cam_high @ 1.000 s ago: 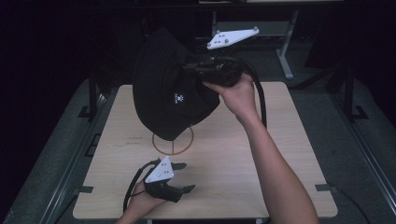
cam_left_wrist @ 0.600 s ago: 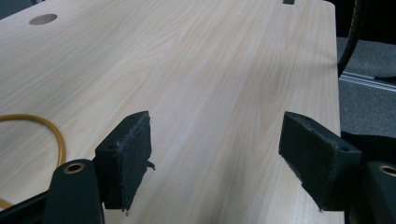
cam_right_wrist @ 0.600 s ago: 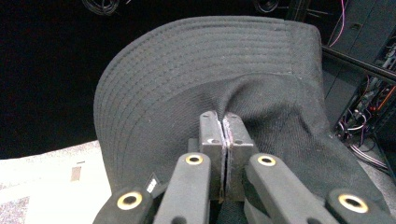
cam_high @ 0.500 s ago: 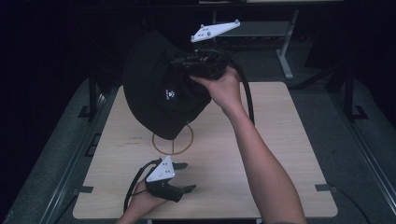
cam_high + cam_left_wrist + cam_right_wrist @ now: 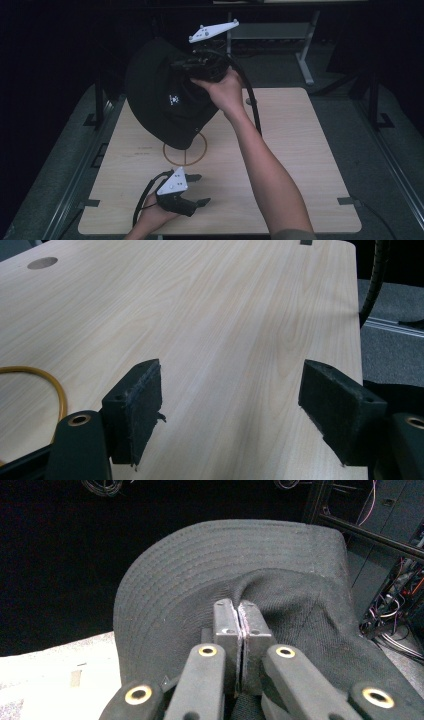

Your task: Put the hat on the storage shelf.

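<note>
High view: a wooden table [image 5: 300, 150] in a dark room. The right gripper [image 5: 192, 70], held high over the table's far left part, carries a black bucket hat [image 5: 160, 105] in the air, brim hanging down toward a yellow ring [image 5: 185, 150] marked on the tabletop. The left gripper [image 5: 192, 192] rests near the table's near edge, holding nothing.

Left gripper view: its jaws stand wide apart over bare wood, with an arc of the yellow ring at the left.

Right gripper view: its jaws are pinched tight on a fold of the hat's fabric [image 5: 280, 595], the stitched brim [image 5: 200, 565] spreading beyond.

The hat appears to be mid-carry. Next, it likely needs lowering over the ring before the pinch is let go.
</note>
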{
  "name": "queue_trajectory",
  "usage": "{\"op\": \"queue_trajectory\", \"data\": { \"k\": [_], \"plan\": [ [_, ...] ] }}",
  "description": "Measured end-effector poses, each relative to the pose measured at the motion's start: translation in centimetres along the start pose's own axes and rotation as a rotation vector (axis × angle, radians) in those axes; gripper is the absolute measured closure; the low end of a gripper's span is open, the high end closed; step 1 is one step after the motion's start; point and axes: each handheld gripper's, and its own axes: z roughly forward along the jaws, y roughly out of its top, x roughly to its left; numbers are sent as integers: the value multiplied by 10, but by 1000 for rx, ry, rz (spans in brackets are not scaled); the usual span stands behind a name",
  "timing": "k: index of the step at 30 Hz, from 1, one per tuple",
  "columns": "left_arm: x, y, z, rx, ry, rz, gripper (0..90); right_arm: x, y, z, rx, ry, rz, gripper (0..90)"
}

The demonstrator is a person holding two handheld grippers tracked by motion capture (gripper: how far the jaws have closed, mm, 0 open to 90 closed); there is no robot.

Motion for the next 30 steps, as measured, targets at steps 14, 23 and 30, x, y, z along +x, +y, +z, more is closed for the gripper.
{"op": "queue_trajectory", "data": {
  "k": [14, 23, 30],
  "plan": [
    [-1, 0, 1, 0, -5, 1, 248, 0, 1, 27, 27, 6, 12, 886],
    [-1, 0, 1, -5, -4, 3, 248, 0, 1, 41, 71, -12, -5, 885],
    [-1, 0, 2, -7, -6, 2, 248, 1, 4, 52, 120, -24, -21, 884]
  ]
}}
